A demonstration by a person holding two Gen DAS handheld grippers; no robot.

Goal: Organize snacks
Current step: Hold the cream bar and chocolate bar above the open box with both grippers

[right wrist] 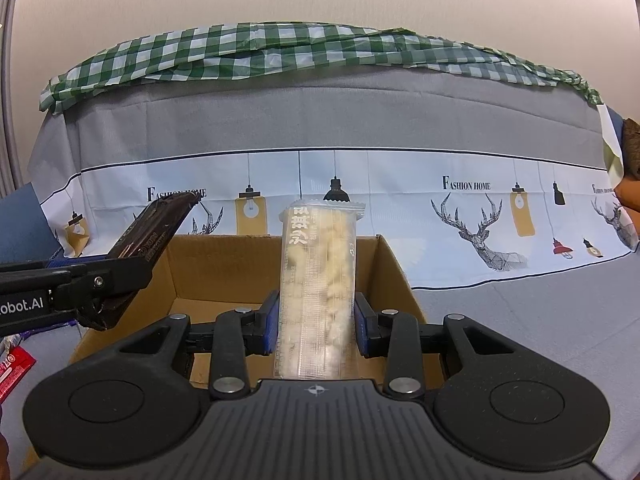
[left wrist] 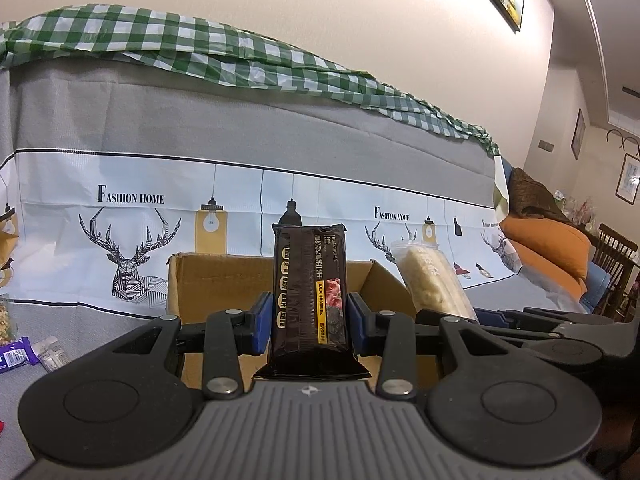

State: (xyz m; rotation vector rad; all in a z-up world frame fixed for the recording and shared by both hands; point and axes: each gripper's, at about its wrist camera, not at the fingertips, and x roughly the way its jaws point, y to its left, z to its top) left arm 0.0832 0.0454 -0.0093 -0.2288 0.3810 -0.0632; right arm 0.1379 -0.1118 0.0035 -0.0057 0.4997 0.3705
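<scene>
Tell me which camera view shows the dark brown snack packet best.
The left wrist view: the dark brown snack packet stands face-on between the left gripper pads, label readable. The right wrist view shows the packet only obliquely at the left, partly hidden by that gripper.

Soft, even indoor light; sharp focus, strong fisheye bending at edges.

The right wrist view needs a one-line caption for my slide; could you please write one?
Right gripper holds a clear snack pack over an open cardboard box; left gripper brings a dark packet.
</scene>
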